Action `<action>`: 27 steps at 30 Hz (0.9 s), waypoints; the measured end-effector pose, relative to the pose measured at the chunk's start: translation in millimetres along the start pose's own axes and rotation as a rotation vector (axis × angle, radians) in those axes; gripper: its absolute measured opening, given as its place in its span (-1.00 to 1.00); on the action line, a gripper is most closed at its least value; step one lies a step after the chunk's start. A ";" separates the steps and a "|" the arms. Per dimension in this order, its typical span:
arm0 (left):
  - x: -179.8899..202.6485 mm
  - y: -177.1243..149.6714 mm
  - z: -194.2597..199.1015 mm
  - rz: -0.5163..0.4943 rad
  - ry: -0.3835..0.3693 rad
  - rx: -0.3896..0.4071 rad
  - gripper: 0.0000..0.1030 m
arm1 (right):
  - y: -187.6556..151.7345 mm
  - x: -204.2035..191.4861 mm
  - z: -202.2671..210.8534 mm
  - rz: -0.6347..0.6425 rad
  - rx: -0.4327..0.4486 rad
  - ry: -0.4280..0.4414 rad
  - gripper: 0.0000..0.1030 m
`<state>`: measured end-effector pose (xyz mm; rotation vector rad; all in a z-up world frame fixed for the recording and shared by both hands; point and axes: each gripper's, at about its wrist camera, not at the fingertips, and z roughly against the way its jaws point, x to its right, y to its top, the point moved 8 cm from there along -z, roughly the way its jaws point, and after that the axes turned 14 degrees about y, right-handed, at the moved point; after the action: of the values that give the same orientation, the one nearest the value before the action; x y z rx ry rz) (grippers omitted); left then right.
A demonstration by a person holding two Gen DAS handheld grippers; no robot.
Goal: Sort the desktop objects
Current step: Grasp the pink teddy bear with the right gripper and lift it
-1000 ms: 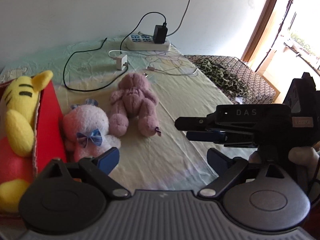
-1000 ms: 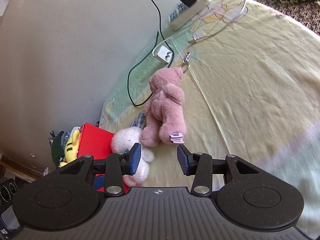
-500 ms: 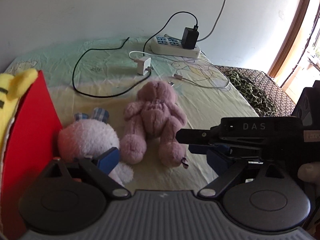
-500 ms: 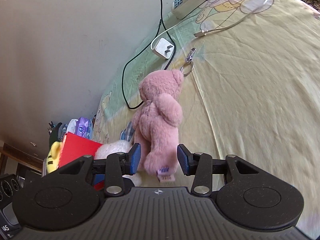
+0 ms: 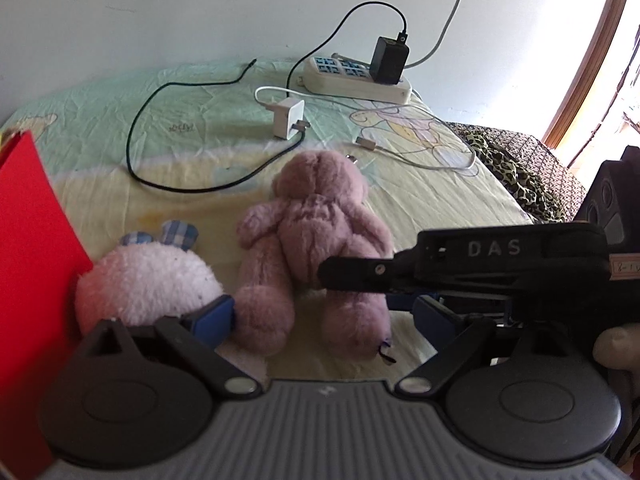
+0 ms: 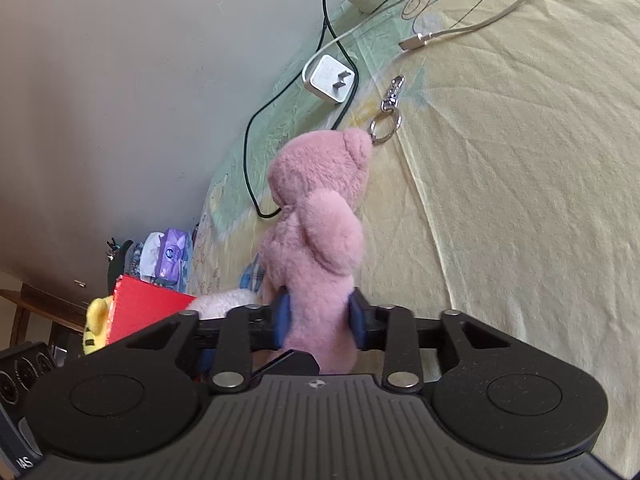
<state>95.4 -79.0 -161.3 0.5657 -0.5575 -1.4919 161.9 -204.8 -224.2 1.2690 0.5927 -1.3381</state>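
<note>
Now the pink bear's (image 6: 316,240) leg is held between the right tongs (image 6: 318,322), its length running far; the left tongs (image 5: 324,316) are spread wide, empty.

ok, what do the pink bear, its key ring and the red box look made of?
Pink bear: soft plush with a matte, fuzzy pile; fibres show along its edges.
Key ring: looks like bare metal, silvery and shiny, with a small clasp on it.
Red box: probably card or thin board, with a flat matte red face and a sharp thin edge. Plastic cannot be ruled out.
</note>
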 end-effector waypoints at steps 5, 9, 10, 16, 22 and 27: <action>3.0 1.0 -1.3 -0.013 -0.005 0.001 0.84 | -1.0 2.7 6.9 -0.018 0.001 0.018 -0.45; 9.4 -1.9 3.2 -0.029 -0.032 -0.011 0.85 | -5.3 0.9 18.5 -0.020 -0.003 0.011 -0.45; 12.1 -3.4 5.2 -0.033 -0.040 -0.013 0.85 | -5.9 -0.5 21.1 -0.014 -0.008 0.006 -0.45; 30.7 -18.8 19.5 -0.034 -0.102 -0.032 0.86 | -19.0 0.5 45.7 -0.020 -0.037 -0.018 -0.45; 52.9 -37.7 35.5 -0.081 -0.137 -0.039 0.88 | -40.3 2.5 71.4 -0.033 -0.060 -0.050 -0.45; 62.8 -58.6 54.4 -0.109 -0.175 -0.062 0.88 | -62.4 0.2 88.2 -0.022 -0.098 -0.068 -0.45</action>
<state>15.9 -142.2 -159.1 0.4252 -0.6213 -1.6669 75.7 -269.7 -219.0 1.1355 0.6189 -1.3490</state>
